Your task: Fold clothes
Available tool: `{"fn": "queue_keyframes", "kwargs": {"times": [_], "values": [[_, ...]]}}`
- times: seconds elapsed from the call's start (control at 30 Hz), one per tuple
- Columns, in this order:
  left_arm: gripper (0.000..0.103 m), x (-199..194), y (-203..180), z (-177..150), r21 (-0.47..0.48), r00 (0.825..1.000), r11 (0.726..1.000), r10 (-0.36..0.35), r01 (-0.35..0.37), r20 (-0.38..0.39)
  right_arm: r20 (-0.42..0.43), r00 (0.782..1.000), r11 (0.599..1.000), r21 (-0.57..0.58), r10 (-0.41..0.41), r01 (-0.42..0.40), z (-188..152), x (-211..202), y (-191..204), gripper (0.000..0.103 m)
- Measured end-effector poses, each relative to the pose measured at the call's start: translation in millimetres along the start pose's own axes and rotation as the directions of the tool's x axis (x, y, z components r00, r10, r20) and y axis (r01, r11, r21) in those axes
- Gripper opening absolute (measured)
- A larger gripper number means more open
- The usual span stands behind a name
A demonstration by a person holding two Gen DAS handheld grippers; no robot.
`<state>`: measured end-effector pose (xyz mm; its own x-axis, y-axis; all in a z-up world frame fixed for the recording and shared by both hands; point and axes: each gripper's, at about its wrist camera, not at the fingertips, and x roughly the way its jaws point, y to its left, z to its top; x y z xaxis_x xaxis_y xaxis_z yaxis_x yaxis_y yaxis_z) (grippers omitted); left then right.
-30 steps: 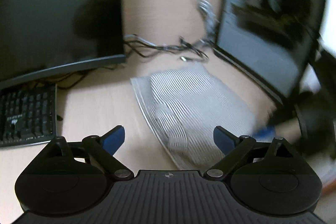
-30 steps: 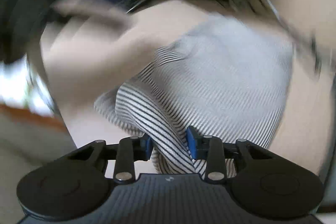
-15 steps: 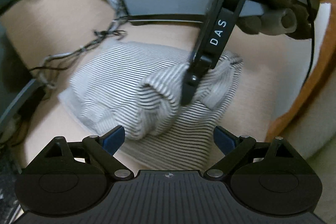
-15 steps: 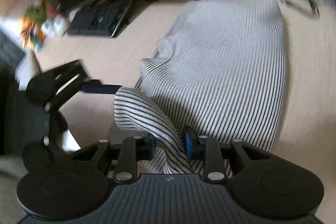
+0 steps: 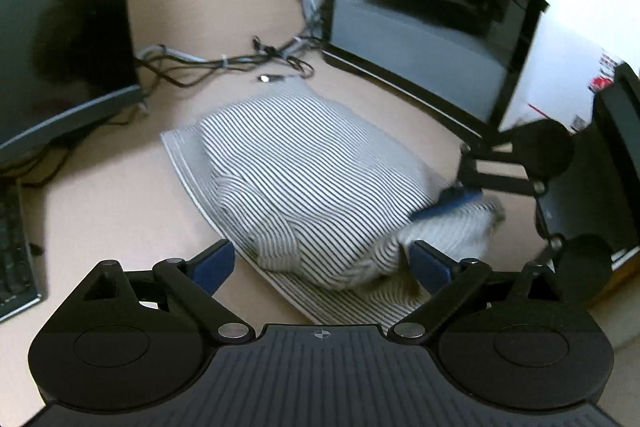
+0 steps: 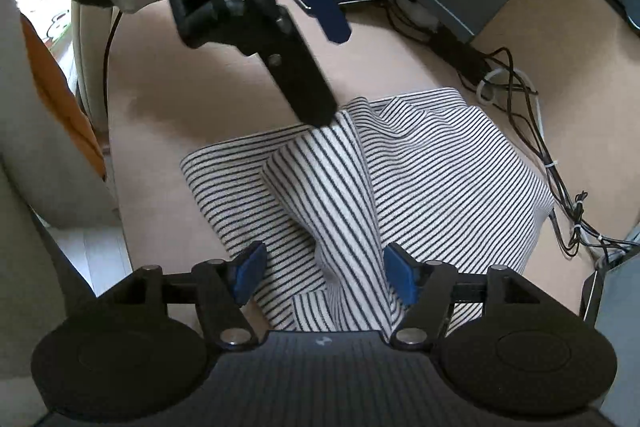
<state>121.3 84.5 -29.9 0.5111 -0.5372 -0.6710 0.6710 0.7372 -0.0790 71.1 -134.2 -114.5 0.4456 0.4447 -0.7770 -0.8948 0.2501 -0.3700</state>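
Fabric of the striped shirt (image 6: pixel 460 183) lies bunched on the beige counter (image 5: pixel 108 203) between the two monitors, one flap doubled over the middle so the fold can be laid flat. I have my right gripper (image 6: pixel 324 273) over the near edge, jaws wide and straddling that raised flap without pinching it. My left gripper (image 5: pixel 322 263), jaws also spread and empty, hangs over the opposite side, ready, I judge, to press or take the next edge.
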Motion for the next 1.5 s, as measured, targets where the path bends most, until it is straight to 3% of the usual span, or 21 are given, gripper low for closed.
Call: {"fn": "queue_keyframes", "kwargs": {"times": [0.17, 0.43, 0.5, 0.57, 0.67, 0.7, 0.83, 0.87, 1.03, 1.2, 1.27, 1.3, 1.33, 1.43, 1.5], "values": [[0.099, -3, -1, -5, 0.029, 1.0, 0.999, 0.016, -0.015, -0.016, 0.016, 1.0, 0.998, -0.051, 0.021, -0.02, -2, -5, 2, 0.066], [0.099, 3, 6, -8, -0.005, 0.998, 0.998, 0.055, -0.055, -0.032, 0.02, 0.999, 0.992, -0.122, 0.026, -0.024, -1, -13, 14, 0.066], [0.099, 2, 5, -7, -0.001, 0.998, 0.999, 0.052, -0.052, -0.029, 0.023, 0.999, 0.995, -0.101, 0.025, -0.023, -2, -13, 12, 0.071], [0.099, 3, 5, -7, 0.002, 0.998, 0.999, 0.052, -0.052, -0.028, 0.027, 1.0, 0.997, -0.08, 0.0, 0.002, -5, -11, 10, 0.083], [0.099, 4, 4, -7, 0.007, 0.998, 0.999, 0.052, -0.052, -0.03, 0.025, 1.0, 1.0, -0.023, -0.016, 0.016, -8, -6, 4, 0.084], [0.099, 4, 3, -8, 0.01, 0.998, 0.999, 0.053, -0.052, -0.031, 0.021, 1.0, 1.0, 0.006, -0.007, 0.007, -10, -7, 2, 0.083], [0.099, 1, 3, -11, 0.028, 0.997, 0.998, 0.064, -0.063, -0.039, -0.018, 1.0, 0.985, 0.169, 0.021, -0.017, -11, -6, -19, 0.048], [0.099, 0, 3, -13, 0.033, 0.997, 0.997, 0.068, -0.067, -0.041, -0.029, 0.999, 0.973, 0.23, 0.03, -0.023, -10, -5, -29, 0.04], [0.099, -7, -3, -19, 0.087, 0.995, 0.993, 0.085, -0.081, -0.044, -0.014, 0.98, 0.816, 0.556, 0.197, -0.156, -14, -1, -84, 0.036], [0.099, -4, -21, -28, 0.209, 0.997, 0.977, 0.06, -0.047, -0.055, 0.019, 0.962, 0.71, 0.67, 0.273, -0.215, -24, 7, -108, 0.036], [0.099, 3, -29, -31, 0.255, 0.996, 0.967, 0.042, -0.021, -0.078, 0.029, 0.956, 0.685, 0.691, 0.293, -0.231, -28, 10, -114, 0.036], [0.099, 6, -32, -33, 0.274, 0.995, 0.962, 0.031, -0.005, -0.091, 0.028, 0.956, 0.694, 0.682, 0.292, -0.232, -25, 11, -113, 0.036], [0.099, 5, -33, -35, 0.279, 0.995, 0.96, 0.014, 0.014, -0.098, 0.02, 0.961, 0.73, 0.647, 0.274, -0.221, -20, 10, -107, 0.036], [0.099, 1, -22, -36, 0.246, 0.994, 0.969, -0.007, 0.033, -0.107, -0.005, 0.989, 0.895, 0.426, 0.15, -0.134, -6, -6, -69, 0.043], [0.099, -2, -5, -35, 0.18, 0.995, 0.984, 0.025, -0.006, -0.101, 0.03, 0.995, 0.962, 0.252, 0.098, -0.102, -2, -19, -39, 0.053]]}}
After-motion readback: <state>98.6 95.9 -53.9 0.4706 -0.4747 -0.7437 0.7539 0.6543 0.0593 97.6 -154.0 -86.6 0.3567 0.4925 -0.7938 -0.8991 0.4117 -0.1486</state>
